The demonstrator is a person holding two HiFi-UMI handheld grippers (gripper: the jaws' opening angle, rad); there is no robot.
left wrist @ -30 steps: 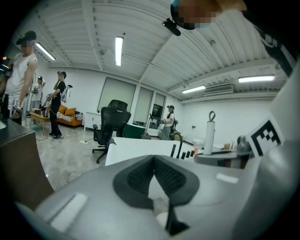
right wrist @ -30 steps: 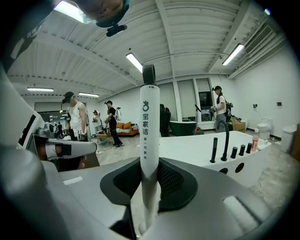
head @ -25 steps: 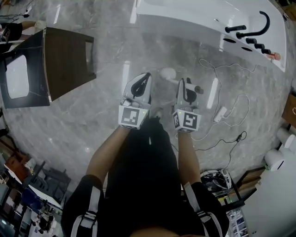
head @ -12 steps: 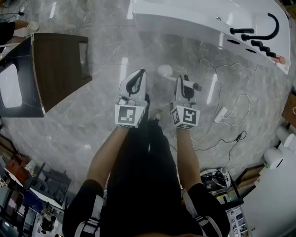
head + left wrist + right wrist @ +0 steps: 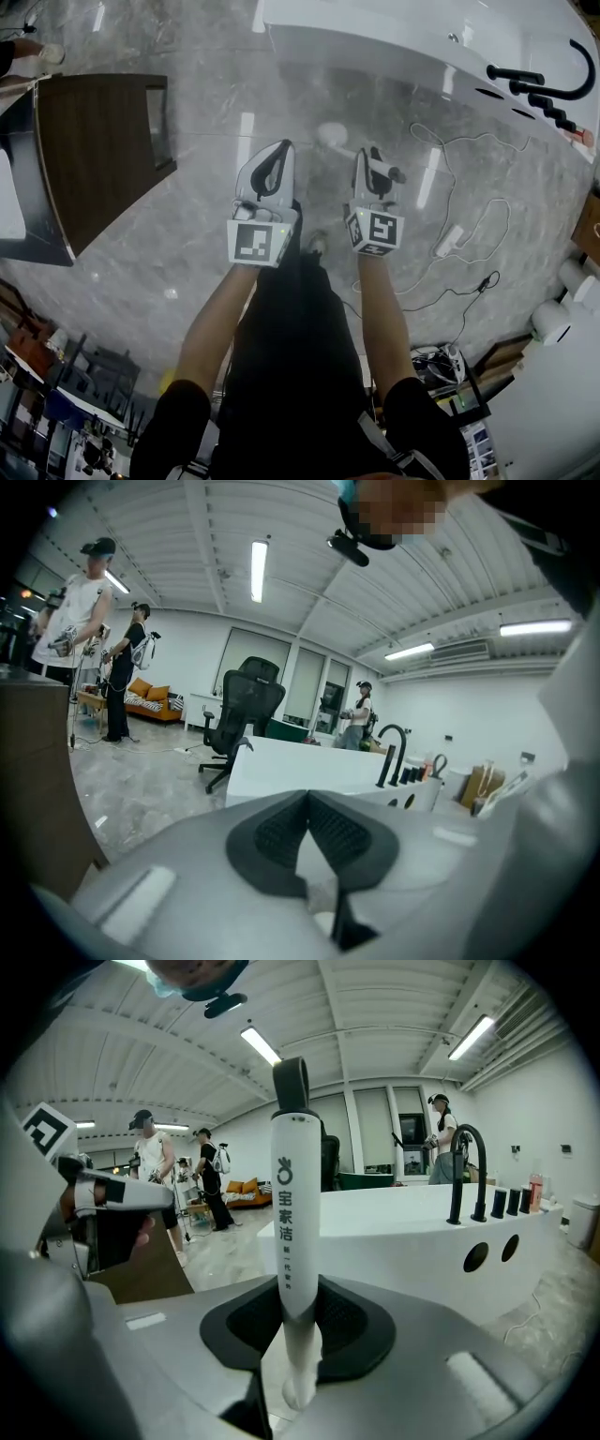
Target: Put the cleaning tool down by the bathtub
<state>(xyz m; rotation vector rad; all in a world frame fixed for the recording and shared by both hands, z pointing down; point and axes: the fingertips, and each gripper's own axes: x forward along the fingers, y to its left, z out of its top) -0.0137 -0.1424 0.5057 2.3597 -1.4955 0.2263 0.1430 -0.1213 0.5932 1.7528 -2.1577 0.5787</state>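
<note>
The cleaning tool (image 5: 292, 1213) is not down yet. My right gripper (image 5: 300, 1327) has it over the grey floor (image 5: 206, 197), just short of the bathtub (image 5: 375, 37).

The biggest change over the last second is in the room around me. In the head view the bathtub has slid up and to the right, so its black faucet (image 5: 562, 80) is now almost at the edge. The dark cabinet (image 5: 94, 150) has drifted off to the left. I read that as me bending forward and bringing both hands down in front of the tub.

My two grippers have kept their places side by side ahead of my legs. The left gripper (image 5: 270, 178) is no nearer the right one than before.

The tool's round white head (image 5: 330, 134) sticks out past the right gripper toward the tub wall, and a loose cable (image 5: 469, 216) lies off to the right. I cannot tell whether the head touches the floor yet.

The grip has not changed. The right jaws stand partly apart with the white handle clamped between the pads, and its loop end rises upright in the right gripper view. The left jaws are closed tip to tip on nothing.

What remains, as I judge it, is to finish lowering, lay the tool on the floor by the tub and let go.
</note>
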